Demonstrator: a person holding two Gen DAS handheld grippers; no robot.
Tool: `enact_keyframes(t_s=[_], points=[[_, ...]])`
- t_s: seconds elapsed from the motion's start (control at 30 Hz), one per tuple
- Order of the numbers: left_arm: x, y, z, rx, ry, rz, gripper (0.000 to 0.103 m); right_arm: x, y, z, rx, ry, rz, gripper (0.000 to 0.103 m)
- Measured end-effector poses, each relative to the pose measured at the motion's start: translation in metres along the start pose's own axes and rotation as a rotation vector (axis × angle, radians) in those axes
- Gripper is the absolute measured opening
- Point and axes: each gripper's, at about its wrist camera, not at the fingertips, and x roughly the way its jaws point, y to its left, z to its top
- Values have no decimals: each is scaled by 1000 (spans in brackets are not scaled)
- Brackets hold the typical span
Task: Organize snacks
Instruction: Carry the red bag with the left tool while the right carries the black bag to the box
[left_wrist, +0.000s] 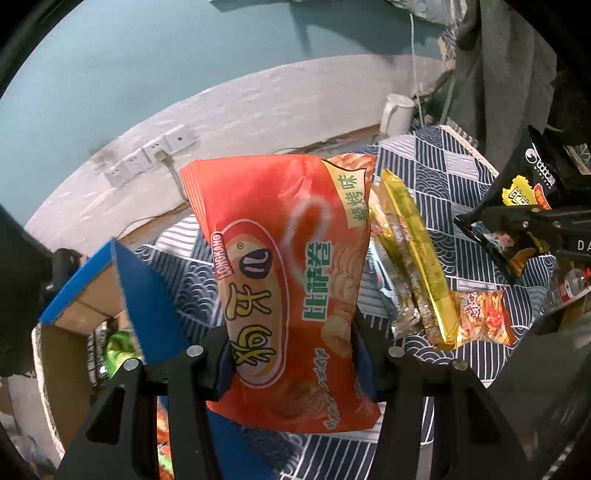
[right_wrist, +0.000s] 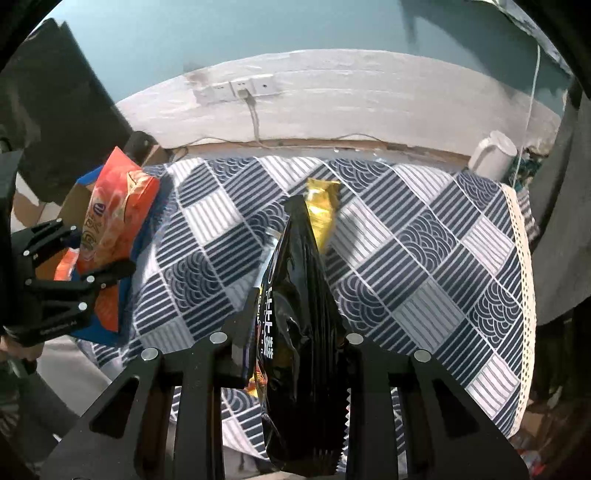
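Note:
My left gripper (left_wrist: 291, 354) is shut on an orange-red snack bag (left_wrist: 284, 280) and holds it up above the table, next to a blue-flapped cardboard box (left_wrist: 92, 291). The same bag (right_wrist: 114, 229) and left gripper (right_wrist: 77, 258) show at the left of the right wrist view. My right gripper (right_wrist: 295, 332) is shut on a black snack bag (right_wrist: 299, 332), held upright over the patterned tablecloth (right_wrist: 424, 258). That black bag (left_wrist: 517, 206) and the right gripper (left_wrist: 480, 221) show at the right of the left wrist view. Gold packets (left_wrist: 413, 251) and a small orange packet (left_wrist: 484, 317) lie on the cloth.
The box holds green and other packets (left_wrist: 118, 347). A white kettle (right_wrist: 493, 155) stands at the table's back right corner, and it shows in the left wrist view (left_wrist: 397, 114). Wall sockets with a plugged cable (right_wrist: 242, 88) sit behind. A gold packet (right_wrist: 321, 206) lies behind the black bag.

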Motion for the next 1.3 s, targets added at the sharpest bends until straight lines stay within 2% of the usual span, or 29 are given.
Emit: enact_keyframes(t_s=[0.27, 0.5, 0.87, 1.3], points=[[-27, 25, -14, -28, -32, 52, 54, -14, 36, 9, -59, -31, 30, 25], [-46, 48, -27, -74, -44, 67, 54, -19, 70, 21, -114, -48, 62, 25], [-66, 99, -54, -171, -55, 131, 54, -10, 131, 39, -202, -41, 107, 25], [-73, 168, -101, -295, -36, 189, 54, 12, 214, 64, -316, -22, 174, 25]])
